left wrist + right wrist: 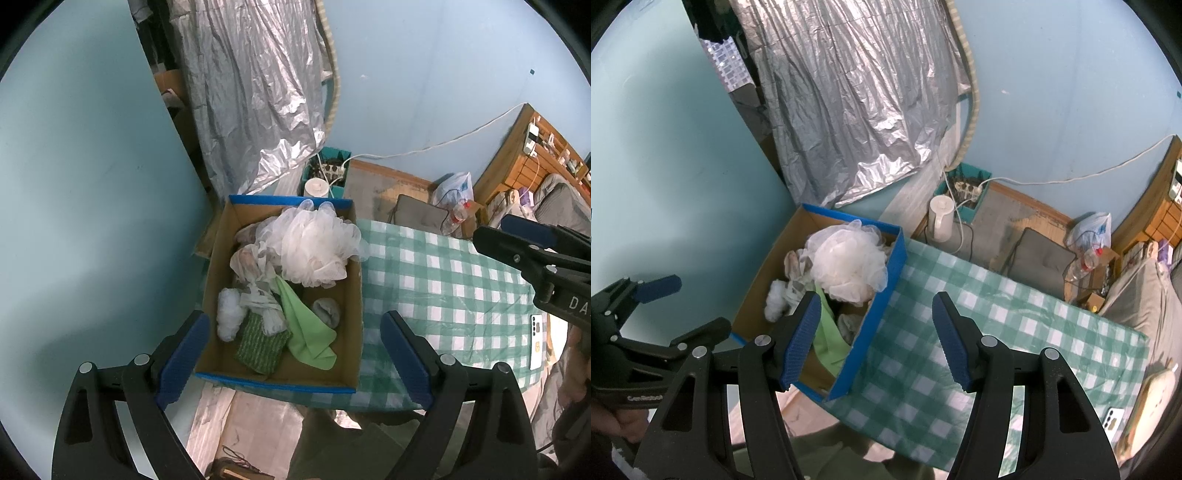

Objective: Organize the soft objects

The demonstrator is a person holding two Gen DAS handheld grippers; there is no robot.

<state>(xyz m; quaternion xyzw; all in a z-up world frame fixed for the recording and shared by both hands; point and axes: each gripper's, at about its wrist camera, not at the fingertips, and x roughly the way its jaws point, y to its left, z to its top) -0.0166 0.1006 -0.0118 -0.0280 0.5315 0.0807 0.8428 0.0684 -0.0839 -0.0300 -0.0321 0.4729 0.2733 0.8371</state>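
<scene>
Several soft objects, among them the white mesh pouf (314, 247) and green cloth (306, 328), are already gathered in the cardboard box (354, 321) at the surface's (443, 288) left edge, so both empty, wide-spread grippers, left gripper (293, 354) and right gripper (877, 339), are best kept clear above it while any stray piece is sought.

Cool, even indoor light; glare on the foil sheet (849, 103); strong fisheye edge bending.

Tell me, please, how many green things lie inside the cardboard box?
2. A light green cloth lies near the box's middle, spreading toward the near wall. A dark green knitted pad lies just left of it, partly under a plastic bag. More may be hidden beneath the white bath pouf.
</scene>
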